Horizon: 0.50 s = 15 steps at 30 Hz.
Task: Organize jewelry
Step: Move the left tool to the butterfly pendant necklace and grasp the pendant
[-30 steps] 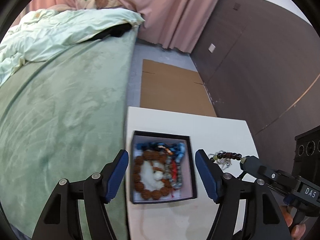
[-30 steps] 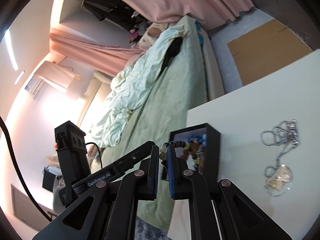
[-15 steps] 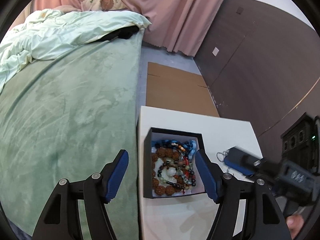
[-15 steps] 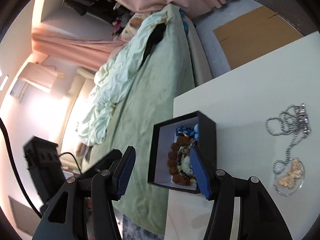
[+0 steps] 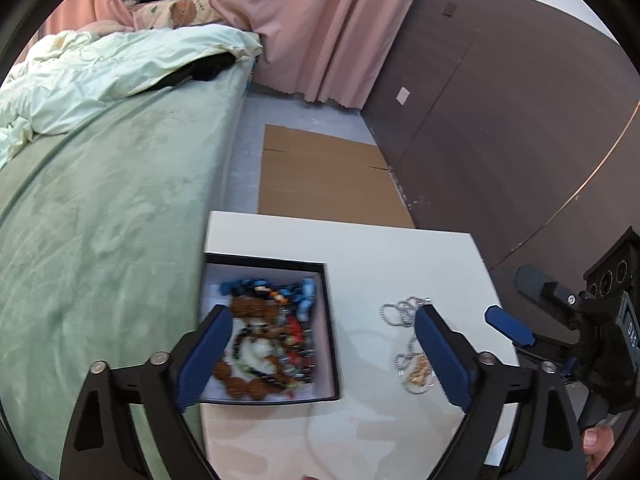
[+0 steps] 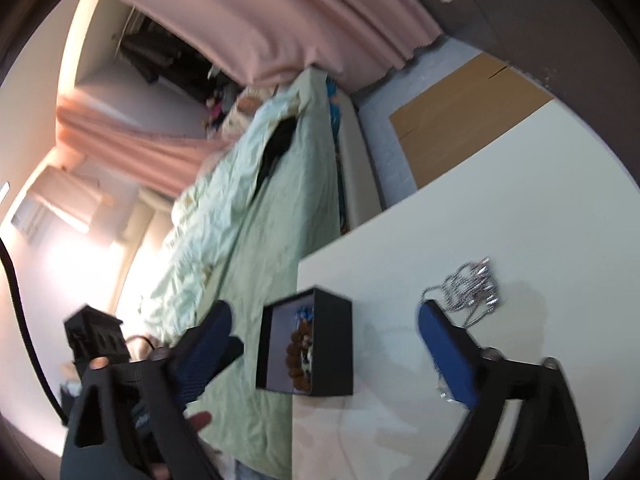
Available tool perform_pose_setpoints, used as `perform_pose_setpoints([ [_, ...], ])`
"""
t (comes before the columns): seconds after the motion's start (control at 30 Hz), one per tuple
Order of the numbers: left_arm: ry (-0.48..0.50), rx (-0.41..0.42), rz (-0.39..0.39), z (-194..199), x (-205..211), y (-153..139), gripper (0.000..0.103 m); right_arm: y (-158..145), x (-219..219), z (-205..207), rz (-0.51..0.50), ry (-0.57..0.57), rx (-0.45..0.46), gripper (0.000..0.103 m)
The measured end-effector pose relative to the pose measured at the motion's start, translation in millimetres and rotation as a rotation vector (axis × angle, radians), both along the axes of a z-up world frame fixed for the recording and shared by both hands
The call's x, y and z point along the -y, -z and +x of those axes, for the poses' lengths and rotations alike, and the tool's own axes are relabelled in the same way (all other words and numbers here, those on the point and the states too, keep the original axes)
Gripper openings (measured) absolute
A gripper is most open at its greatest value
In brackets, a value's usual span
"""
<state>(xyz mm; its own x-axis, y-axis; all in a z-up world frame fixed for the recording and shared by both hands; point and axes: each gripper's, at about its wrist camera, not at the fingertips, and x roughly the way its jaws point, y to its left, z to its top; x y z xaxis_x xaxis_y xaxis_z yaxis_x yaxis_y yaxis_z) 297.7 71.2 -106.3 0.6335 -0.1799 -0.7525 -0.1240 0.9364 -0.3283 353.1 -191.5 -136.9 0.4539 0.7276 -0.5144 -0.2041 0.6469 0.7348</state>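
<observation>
A black jewelry box [image 5: 328,320] with a white lining sits on the white table [image 5: 400,256] near its left edge; it holds several bead bracelets [image 5: 260,344]. It also shows in the right wrist view [image 6: 332,344]. A silver chain necklace with a gold pendant [image 5: 412,344] lies on the table to the box's right, and shows in the right wrist view [image 6: 472,288]. My left gripper [image 5: 324,360] is open and empty above the box and necklace. My right gripper [image 6: 324,356] is open and empty; it shows in the left wrist view [image 5: 516,308] at the table's right edge.
A green-covered bed [image 5: 100,220] runs along the table's left side. Flattened cardboard [image 5: 328,180] lies on the floor beyond the table. A dark wall [image 5: 500,120] stands to the right and pink curtains [image 5: 312,28] hang at the back.
My right gripper opened, dropped the dark bead bracelet into the box, and drew back to the right. My left gripper shifted right, so the necklace now shows between its fingers.
</observation>
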Motion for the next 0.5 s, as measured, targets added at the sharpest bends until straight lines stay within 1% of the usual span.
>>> perform_pose_setpoints([
  [0.07, 0.010, 0.004, -0.008, 3, 8, -2, 0.095, 2, 10, 2, 0.022, 0.013, -0.011, 0.098],
  [0.17, 0.034, 0.006, 0.004, 7, 22, -5, 0.096, 6, 25, 6, 0.046, 0.024, -0.036, 0.099],
  [0.3, 0.072, 0.004, 0.032, 13, 41, -7, 0.096, 4, 40, 7, 0.027, 0.031, -0.014, 0.099],
  [0.4, 0.087, -0.013, 0.033, 17, 51, -6, 0.096, 9, 55, 9, 0.028, 0.046, -0.026, 0.099],
  [0.5, 0.106, -0.033, 0.078, 21, 66, -5, 0.096, 14, 72, 12, 0.012, 0.071, -0.035, 0.099],
])
